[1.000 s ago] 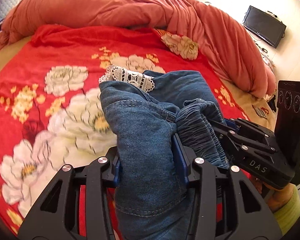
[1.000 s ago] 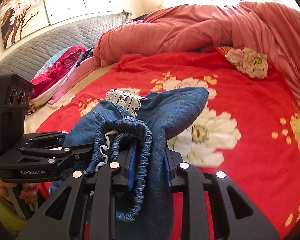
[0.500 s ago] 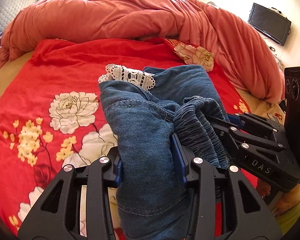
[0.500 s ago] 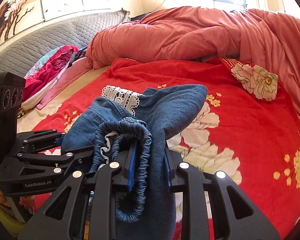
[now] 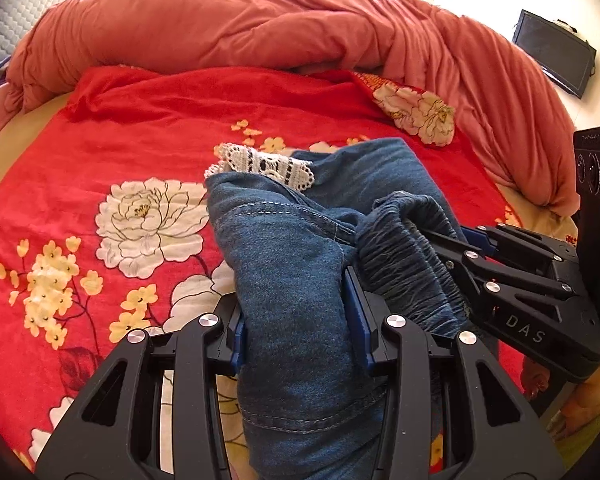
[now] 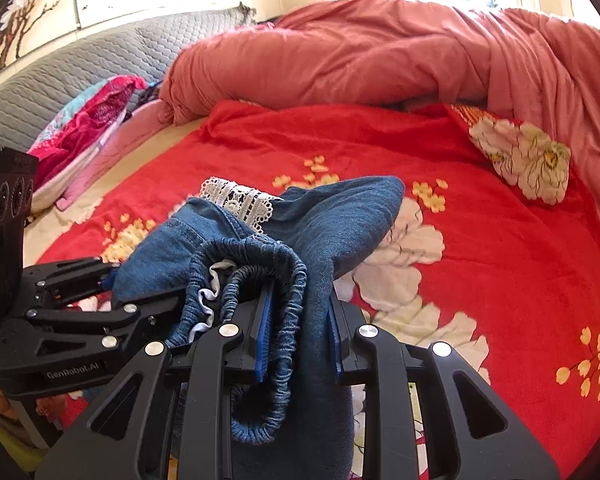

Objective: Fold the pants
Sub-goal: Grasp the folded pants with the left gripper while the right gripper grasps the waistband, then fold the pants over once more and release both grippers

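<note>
Red floral bedspread under both my grippers, with the blue denim pants bunched and held above it.

I see the pants, with a white lace trim at their far edge, gripped on both sides: my left gripper has its jaws closed partway on a thick fold of denim, and my right gripper has its jaws clamped narrowly on the gathered elastic waistband. The two grippers sit just beside each other. Beyond the pants lies a rumpled coral duvet, then a grey quilted headboard and a black wall screen.
</note>
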### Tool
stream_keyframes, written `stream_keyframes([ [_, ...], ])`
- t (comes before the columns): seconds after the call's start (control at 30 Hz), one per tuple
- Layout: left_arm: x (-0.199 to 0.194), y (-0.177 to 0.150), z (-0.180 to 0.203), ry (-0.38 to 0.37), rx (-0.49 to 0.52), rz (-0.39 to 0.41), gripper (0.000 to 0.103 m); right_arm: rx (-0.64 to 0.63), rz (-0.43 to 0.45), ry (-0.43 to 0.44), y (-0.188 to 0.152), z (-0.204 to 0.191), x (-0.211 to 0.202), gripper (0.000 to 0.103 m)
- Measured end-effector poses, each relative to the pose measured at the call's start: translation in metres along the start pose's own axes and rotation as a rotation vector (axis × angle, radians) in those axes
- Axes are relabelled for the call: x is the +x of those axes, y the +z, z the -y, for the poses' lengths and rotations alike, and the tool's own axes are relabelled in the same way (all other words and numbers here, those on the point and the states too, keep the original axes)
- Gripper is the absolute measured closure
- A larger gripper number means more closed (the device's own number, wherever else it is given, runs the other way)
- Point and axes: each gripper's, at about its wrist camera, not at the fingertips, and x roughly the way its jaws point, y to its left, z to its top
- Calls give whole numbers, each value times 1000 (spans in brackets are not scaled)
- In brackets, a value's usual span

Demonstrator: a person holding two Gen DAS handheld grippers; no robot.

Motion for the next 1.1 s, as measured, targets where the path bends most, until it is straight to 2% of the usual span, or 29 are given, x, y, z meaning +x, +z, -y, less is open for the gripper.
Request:
stream_keyframes([
  [0.13, 9, -5, -3, 13, -9, -20, 70, 32, -47, -11, -7, 9, 10, 81],
  [0.27, 13, -8, -7, 16, -20, -34, 70, 58, -91, -39, -16, 18, 19, 74],
  [0.4, 15, -11, -7, 23, -14, -39, 68, 82, -108, -73, -21, 25, 21, 58],
  [0.43, 15, -11, -7, 24, -12, -39, 66, 85, -110, -77, -22, 27, 21, 57],
  [0.5, 15, -12, -8, 26, -11, -39, 64, 93, -115, -104, -24, 30, 21, 46],
  [0.67, 14, -13, -10, 39, -16, -35, 49, 106, -116, -110, -27, 36, 21, 42],
  [0.73, 14, -13, -11, 38, -17, -36, 47, 109, -113, -113, -28, 37, 19, 41],
  [0.8, 12, -13, -11, 38, -21, -34, 44, 114, -107, -124, -29, 38, 18, 34],
  [1.03, 8, -12, -12, 44, -17, -27, 32, 155, -74, -123, -31, 49, 4, 33],
  [1.07, 8, -12, -12, 44, -16, -26, 30, 161, -64, -126, -31, 51, 2, 27],
  [1.1, 7, -11, -12, 43, -15, -25, 29, 165, -55, -128, -32, 52, -1, 26],
])
